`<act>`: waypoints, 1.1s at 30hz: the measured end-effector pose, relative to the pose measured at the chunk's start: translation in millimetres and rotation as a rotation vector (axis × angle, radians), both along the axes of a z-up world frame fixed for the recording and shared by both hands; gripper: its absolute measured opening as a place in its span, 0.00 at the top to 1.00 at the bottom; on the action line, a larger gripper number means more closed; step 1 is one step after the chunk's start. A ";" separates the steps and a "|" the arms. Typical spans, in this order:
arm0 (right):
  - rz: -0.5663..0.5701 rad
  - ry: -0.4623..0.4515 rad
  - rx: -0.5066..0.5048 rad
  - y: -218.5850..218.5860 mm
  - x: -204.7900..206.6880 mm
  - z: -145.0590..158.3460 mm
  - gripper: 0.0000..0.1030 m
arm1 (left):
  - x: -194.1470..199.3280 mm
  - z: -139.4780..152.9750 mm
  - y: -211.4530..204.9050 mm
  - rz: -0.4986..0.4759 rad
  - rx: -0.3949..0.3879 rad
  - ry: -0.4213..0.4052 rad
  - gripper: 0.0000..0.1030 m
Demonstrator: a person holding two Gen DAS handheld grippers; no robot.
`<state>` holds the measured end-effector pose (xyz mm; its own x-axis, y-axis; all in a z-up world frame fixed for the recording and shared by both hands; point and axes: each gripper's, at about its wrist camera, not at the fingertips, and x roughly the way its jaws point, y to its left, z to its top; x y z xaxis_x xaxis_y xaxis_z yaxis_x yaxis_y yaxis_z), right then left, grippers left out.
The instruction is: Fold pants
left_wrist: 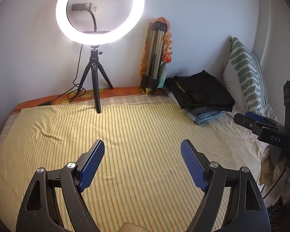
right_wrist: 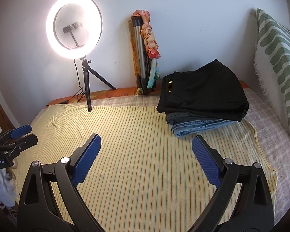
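Left wrist view has my left gripper point(left_wrist: 142, 145) hovering over the bare middle of the striped yellow sheet point(left_wrist: 125, 127), jaws spread wide with nothing between the blue pads point(left_wrist: 92, 164); I read that as a neutral pose, kept off the cloth so the working patch is free. My right gripper point(right_wrist: 146, 141) is spread apart too and empty, aimed toward the far right corner of the bed, which I take as lining up on the pile there. That pile is the task's thing: black pants point(right_wrist: 203, 92) folded flat on top of folded blue jeans point(right_wrist: 199, 126), stacked near the wall, just beside the green-patterned pillow point(right_wrist: 276, 61) and well apart from both grippers. The black pair looks neat, edges squared, with a row of small gold marks near one corner; the denim shows only its layered edges underneath. Judging from that, these pairs seem already folded and parked out of the way. A ring light point(left_wrist: 100, 12) on a small tripod stands at the back edge of the sheet, presumably to light the folding area. I see no unfolded pants in either view.
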<state>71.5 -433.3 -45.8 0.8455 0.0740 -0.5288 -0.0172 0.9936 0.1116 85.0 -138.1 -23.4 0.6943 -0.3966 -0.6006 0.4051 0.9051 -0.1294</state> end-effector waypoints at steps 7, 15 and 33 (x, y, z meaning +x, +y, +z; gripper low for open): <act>-0.001 0.013 0.028 2.0 4.5 -13.5 0.04 | -0.9 -4.9 2.0 0.033 0.047 -0.009 0.21; -0.006 -0.002 0.008 4.7 -0.2 -11.5 0.02 | -8.7 -3.3 3.6 0.053 0.061 -0.017 0.21; -0.005 0.011 0.000 8.2 2.8 -15.6 0.00 | -12.0 -0.4 9.4 0.075 0.081 -0.031 0.15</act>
